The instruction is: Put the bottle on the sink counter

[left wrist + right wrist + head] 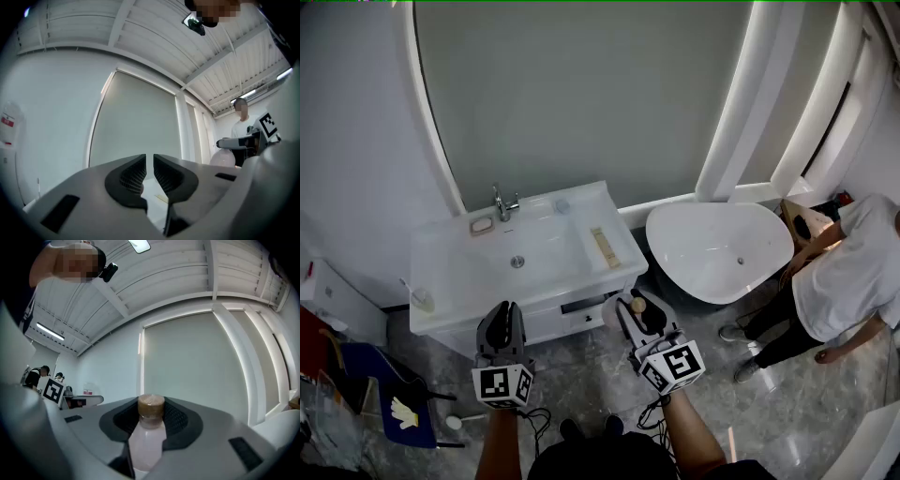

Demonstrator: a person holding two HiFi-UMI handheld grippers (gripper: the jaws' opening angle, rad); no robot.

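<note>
A small bottle (146, 442) with a pale milky body and a brown cap (638, 305) stands upright between the jaws of my right gripper (636, 307), which is shut on it. It hangs in front of the white sink counter's (581, 267) right corner, above the floor. My left gripper (502, 314) is held in front of the counter's middle, its jaws almost together and nothing between them. From the left gripper view the jaws (149, 171) point up at the wall, and the bottle (223, 158) shows at the right.
On the counter are a faucet (502, 202), a soap dish (481, 225), a wooden strip (601, 247) and a small item (423, 298) at the left edge. A white bathtub (719, 248) stands to the right, a person (844, 272) beyond it. A blue chair (384, 403) is at lower left.
</note>
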